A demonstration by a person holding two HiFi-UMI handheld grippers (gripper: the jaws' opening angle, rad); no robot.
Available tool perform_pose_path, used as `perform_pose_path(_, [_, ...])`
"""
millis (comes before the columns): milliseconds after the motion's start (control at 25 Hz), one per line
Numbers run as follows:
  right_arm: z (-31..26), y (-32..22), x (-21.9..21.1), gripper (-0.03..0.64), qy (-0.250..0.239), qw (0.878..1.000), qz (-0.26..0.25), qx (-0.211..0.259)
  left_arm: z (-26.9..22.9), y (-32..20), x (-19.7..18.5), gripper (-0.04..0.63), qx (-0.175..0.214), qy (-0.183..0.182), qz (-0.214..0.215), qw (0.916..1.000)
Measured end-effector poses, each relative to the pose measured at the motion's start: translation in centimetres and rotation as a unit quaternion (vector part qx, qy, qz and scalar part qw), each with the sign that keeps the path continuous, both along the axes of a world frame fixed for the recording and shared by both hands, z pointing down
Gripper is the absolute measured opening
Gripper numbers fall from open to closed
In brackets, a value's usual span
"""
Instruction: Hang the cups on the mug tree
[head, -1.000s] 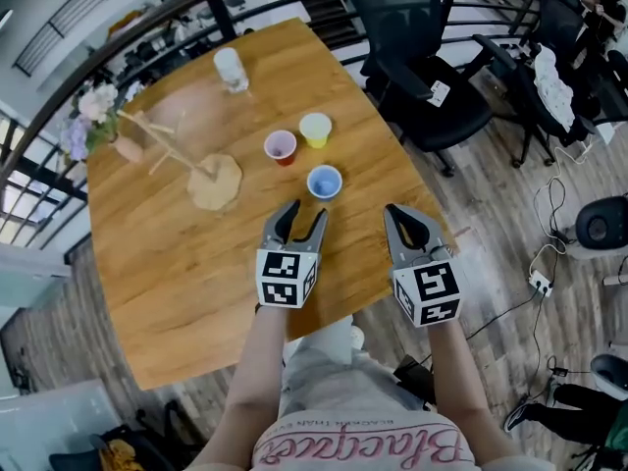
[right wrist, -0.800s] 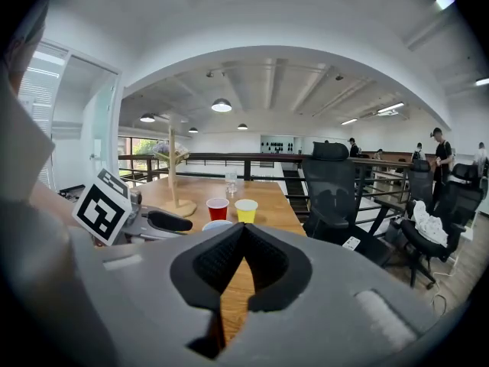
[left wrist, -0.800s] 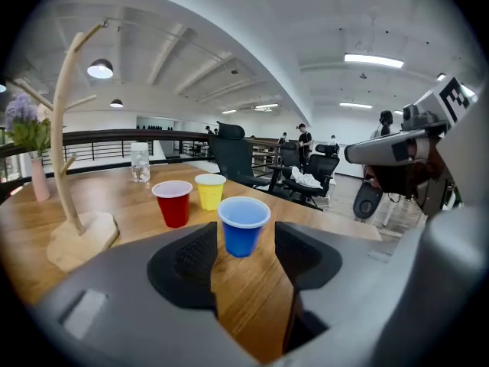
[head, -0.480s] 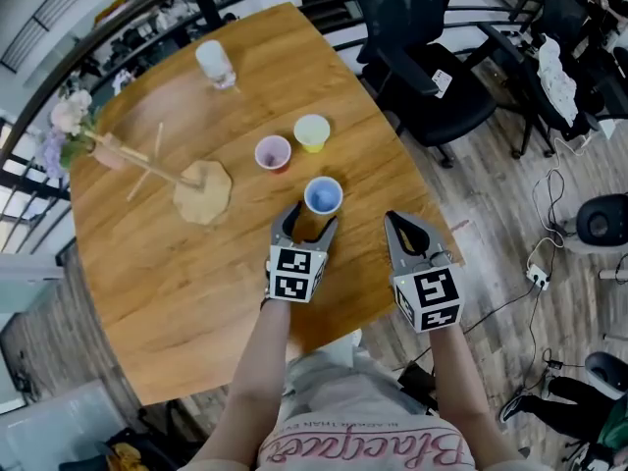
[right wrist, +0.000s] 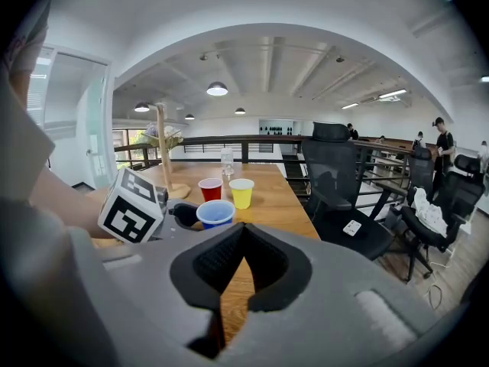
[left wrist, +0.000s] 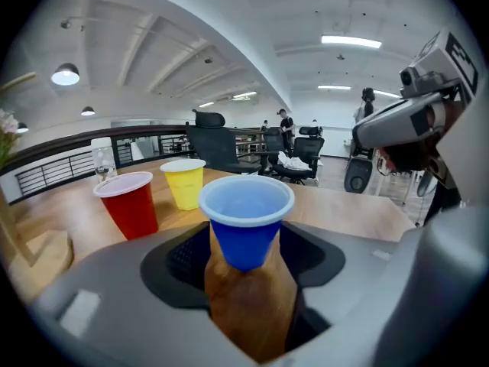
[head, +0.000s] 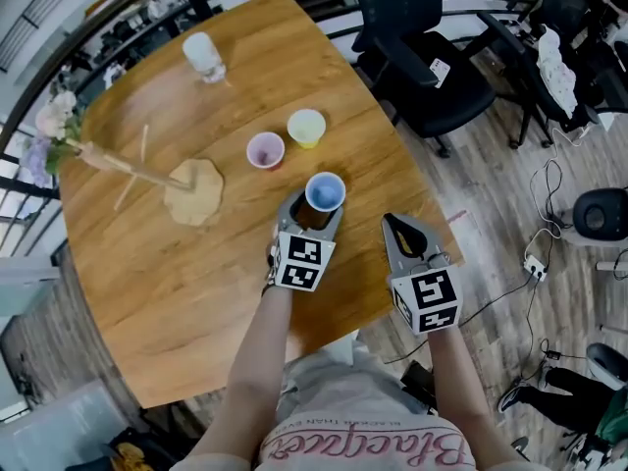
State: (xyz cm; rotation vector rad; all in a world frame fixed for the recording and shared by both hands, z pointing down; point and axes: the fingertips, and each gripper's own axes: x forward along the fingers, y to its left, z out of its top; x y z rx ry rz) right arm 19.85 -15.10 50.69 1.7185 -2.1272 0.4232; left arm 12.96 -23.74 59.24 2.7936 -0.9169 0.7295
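Left claw [head: 316, 210], centre frame, jaws just opened wide then eased inward, straddles the blue cup [head: 325, 192] without pressing, likely lining up a lift; right claw [head: 399, 227], closed on nothing, hovers lower right. Mug tree [head: 192, 188] stands upper left, 0 cups hung.

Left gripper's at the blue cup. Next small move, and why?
Probably close the left gripper on the blue cup. The cup stands upright between its jaws, which have just been closing slightly but don't seem to press it yet. Red cup and yellow cup stand clear behind.
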Motion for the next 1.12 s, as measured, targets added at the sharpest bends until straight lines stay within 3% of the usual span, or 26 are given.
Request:
perform_pose_path(40, [0.0, 0.1, -0.1, 0.002, 0.000, 1.000, -0.001, 0.000, -0.1, -0.3, 0.0, 0.271, -0.001, 0.005, -0.007, 1.0000])
perform_pose_path(480, [-1.9, 1.5, -1.0, 0.002, 0.006, 1.000, -0.011, 0.025, -3.4, 0.4, -1.2, 0.272, 0.029, 0.021, -0.025, 0.9990])
perform_pose_path(1120, [-7.7, 6.9, -3.9, 0.002, 0.000, 0.994, -0.048, 0.095, -11.5, 6.6, -6.3, 0.272, 0.094, 0.054, -0.078, 0.9911])
